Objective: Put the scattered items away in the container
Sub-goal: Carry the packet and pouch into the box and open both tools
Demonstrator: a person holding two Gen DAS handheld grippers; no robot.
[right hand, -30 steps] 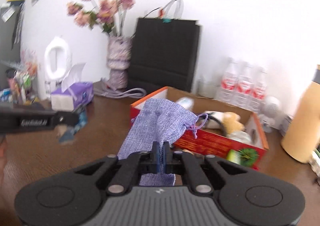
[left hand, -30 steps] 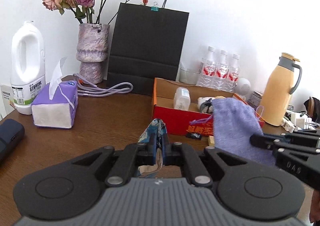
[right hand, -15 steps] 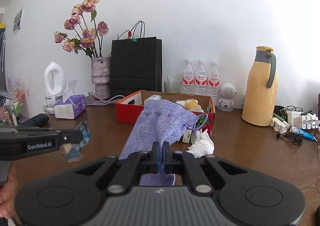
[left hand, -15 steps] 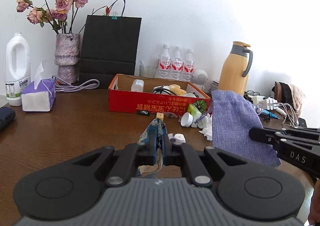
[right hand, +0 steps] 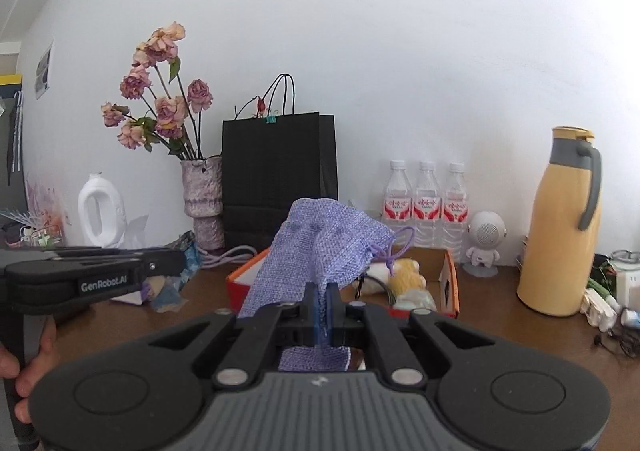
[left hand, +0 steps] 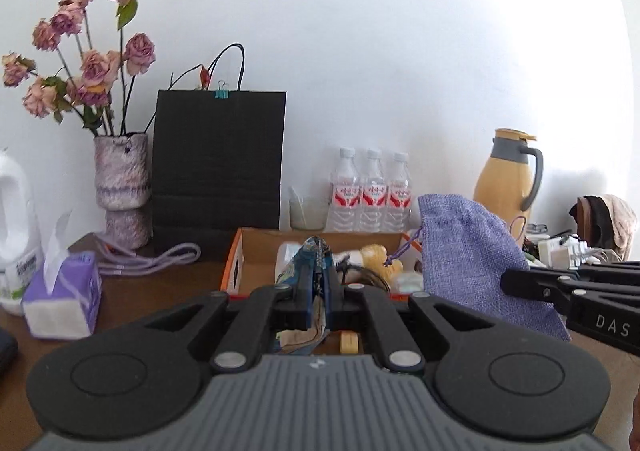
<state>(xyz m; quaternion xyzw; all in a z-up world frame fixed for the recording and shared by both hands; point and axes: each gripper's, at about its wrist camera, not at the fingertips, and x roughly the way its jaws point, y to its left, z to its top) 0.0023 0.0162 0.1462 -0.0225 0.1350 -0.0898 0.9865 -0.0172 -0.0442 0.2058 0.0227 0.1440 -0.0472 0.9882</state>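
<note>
A: What are we holding nearest to us?

B: Our left gripper is clenching a crumpled blue wrapper, its jaws pressed together on it. Our right gripper is pinching the purple pouch the same way, with the cloth standing up above its fingers and a flap hanging below.

A: Where are those two sitting against the box?

B: We are holding both above the near edge of the red box. In the left view the pouch is hanging just right of the wrapper, in front of the box's right end. In the right view the wrapper is showing at the tip of the left gripper, left of the box.

A: What is lying in the box?

B: We are seeing a yellow plush, a black cable and a few pale items we cannot tell apart.

A: And farther back?

B: A tissue pack is sitting on the table at left. Along the wall are standing a vase of dried roses, a black bag, three bottles and a yellow jug.
</note>
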